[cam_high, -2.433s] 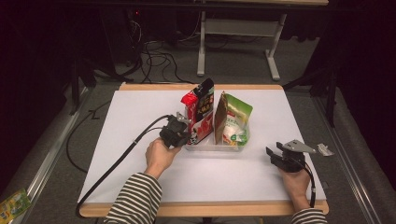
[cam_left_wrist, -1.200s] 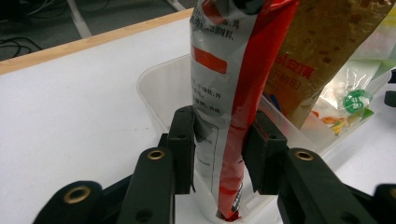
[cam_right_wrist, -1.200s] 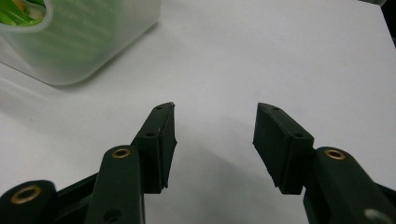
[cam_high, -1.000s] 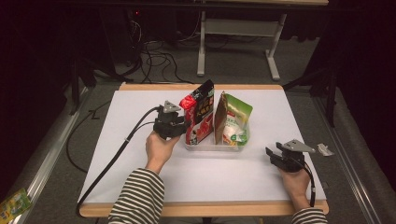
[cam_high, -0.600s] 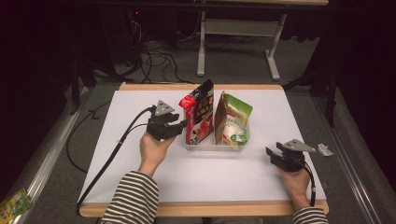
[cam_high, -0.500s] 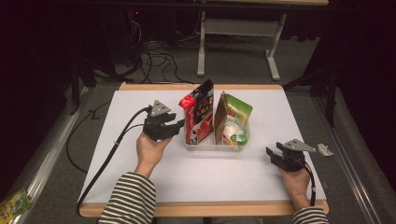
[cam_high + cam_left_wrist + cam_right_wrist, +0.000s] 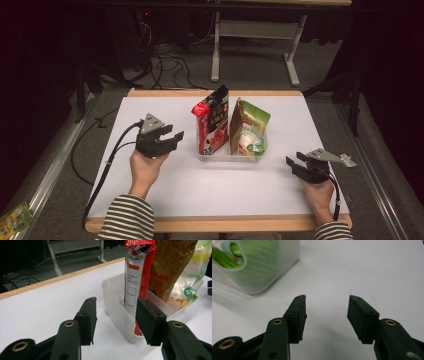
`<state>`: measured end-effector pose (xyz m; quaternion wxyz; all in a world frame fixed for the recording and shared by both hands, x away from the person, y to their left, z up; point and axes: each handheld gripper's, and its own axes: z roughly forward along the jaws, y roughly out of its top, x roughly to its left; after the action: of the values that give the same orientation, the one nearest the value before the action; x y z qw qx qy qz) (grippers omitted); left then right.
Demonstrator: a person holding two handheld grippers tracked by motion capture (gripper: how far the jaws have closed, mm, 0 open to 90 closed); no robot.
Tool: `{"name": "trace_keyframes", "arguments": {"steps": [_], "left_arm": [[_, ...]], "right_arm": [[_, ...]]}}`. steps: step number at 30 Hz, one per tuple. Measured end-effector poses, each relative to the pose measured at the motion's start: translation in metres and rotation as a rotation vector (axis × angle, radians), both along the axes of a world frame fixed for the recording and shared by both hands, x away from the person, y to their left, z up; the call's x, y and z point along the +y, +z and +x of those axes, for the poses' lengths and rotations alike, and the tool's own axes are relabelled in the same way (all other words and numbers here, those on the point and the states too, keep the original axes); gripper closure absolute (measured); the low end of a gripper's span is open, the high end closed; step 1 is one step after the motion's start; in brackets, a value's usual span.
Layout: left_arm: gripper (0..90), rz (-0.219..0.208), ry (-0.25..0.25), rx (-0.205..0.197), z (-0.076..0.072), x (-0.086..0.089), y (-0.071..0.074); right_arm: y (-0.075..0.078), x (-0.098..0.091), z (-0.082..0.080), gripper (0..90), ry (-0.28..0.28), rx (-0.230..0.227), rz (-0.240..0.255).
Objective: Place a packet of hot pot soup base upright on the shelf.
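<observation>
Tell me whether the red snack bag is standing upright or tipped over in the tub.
Upright: the red snack bag stands on end inside the clear tub, beside the green bag.

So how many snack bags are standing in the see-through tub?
2. The red bag stands upright at the left end of the clear tub. The brown and green bag stands just right of it. A smaller one could be hidden behind them.

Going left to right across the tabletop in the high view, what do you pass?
Left black two-jaw tool → red snack packet standing upright → green and brown pouch → right black two-jaw tool. Both packets stand in a clear plastic tub.
</observation>
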<state>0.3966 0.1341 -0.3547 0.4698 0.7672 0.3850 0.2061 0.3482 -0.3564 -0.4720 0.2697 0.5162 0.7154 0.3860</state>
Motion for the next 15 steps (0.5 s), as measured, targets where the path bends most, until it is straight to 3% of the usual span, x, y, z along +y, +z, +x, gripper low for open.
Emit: {"name": "trace_keyframes", "arguments": {"steps": [6, 15], "left_arm": [[50.5, -0.035, 0.023, -0.026, -0.011, 0.015, 0.003], [48.9, -0.044, 0.046, -0.042, -0.026, 0.029, -0.003]], "right_arm": [[0.005, -0.001, -0.005, 50.0, 0.009, -0.015, 0.020], [0.014, -0.005, -0.012, 49.8, 0.024, -0.036, 0.044]]}}
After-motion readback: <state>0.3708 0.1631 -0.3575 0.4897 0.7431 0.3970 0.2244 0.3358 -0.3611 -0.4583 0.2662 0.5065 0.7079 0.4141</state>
